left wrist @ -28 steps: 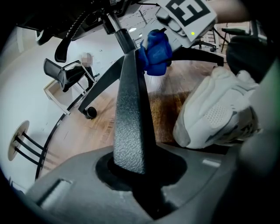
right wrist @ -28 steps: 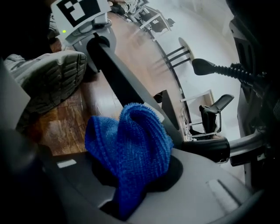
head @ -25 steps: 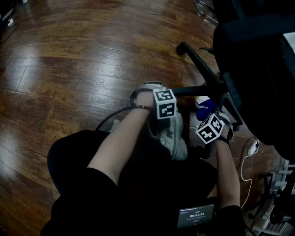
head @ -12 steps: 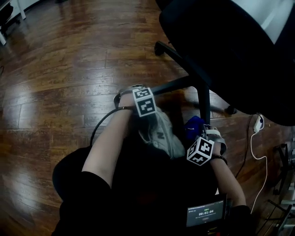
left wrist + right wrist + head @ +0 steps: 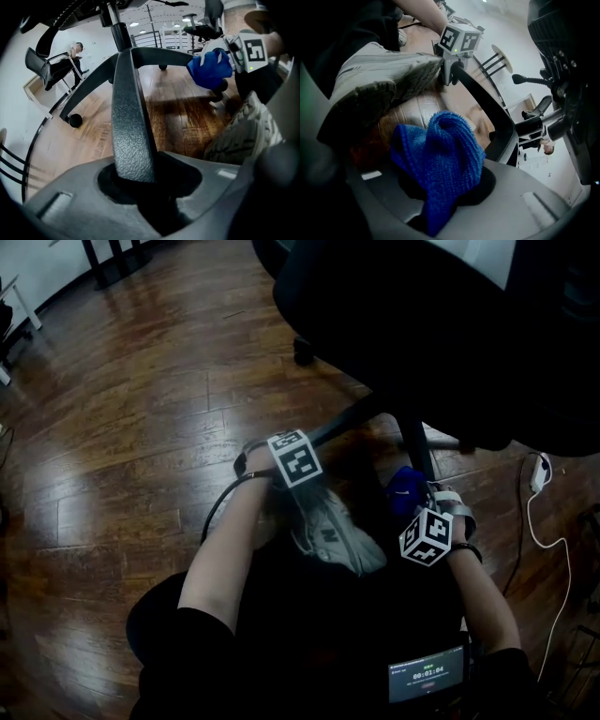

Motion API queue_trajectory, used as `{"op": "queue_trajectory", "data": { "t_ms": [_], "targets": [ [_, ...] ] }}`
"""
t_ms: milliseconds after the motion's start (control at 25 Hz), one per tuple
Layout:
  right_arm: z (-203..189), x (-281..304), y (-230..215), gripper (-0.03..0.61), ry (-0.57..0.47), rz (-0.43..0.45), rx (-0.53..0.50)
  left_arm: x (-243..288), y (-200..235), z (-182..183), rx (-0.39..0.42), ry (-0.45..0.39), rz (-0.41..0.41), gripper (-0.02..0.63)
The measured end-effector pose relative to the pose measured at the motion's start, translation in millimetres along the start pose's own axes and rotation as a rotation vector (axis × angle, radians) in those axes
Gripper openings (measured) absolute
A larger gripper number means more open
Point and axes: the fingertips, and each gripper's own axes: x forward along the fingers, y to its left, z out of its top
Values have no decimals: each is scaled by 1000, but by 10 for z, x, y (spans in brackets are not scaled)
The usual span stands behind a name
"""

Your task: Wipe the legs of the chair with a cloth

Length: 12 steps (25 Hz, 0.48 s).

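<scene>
We treat the chair (image 5: 422, 324) at upper right as heavy but free to roll, its stiff leg (image 5: 131, 117) lying loose between the left gripper's (image 5: 152, 187) jaws, which have just been opening, the shoe (image 5: 333, 535) crowding lower centre, and the soft, light cloth (image 5: 440, 154), right of centre, pinched at its bunched middle by the right gripper (image 5: 446, 190).

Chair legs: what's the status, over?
Left claw just opening, chair leg loose between jaws. Right claw grips blue cloth. Shoe close by.
</scene>
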Motion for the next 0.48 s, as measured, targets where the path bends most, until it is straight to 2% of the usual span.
{"op": "queue_trajectory", "data": {
  "t_ms": [80,200,280,480],
  "targets": [
    [-111,83,-126,81,14,-15,9,-15,-72,34,-7,19,-52,122],
    [-295,220,-334,81,28,-17,56,-52,-217,16,-137,50,-141,130],
    [-417,309,-467,81,45,-22,76,-52,-306,75,-175,58,-186,148],
    [-804,520,-621,81,124,-20,126,84,-496,358,-21,75,-282,252]
  ]
}}
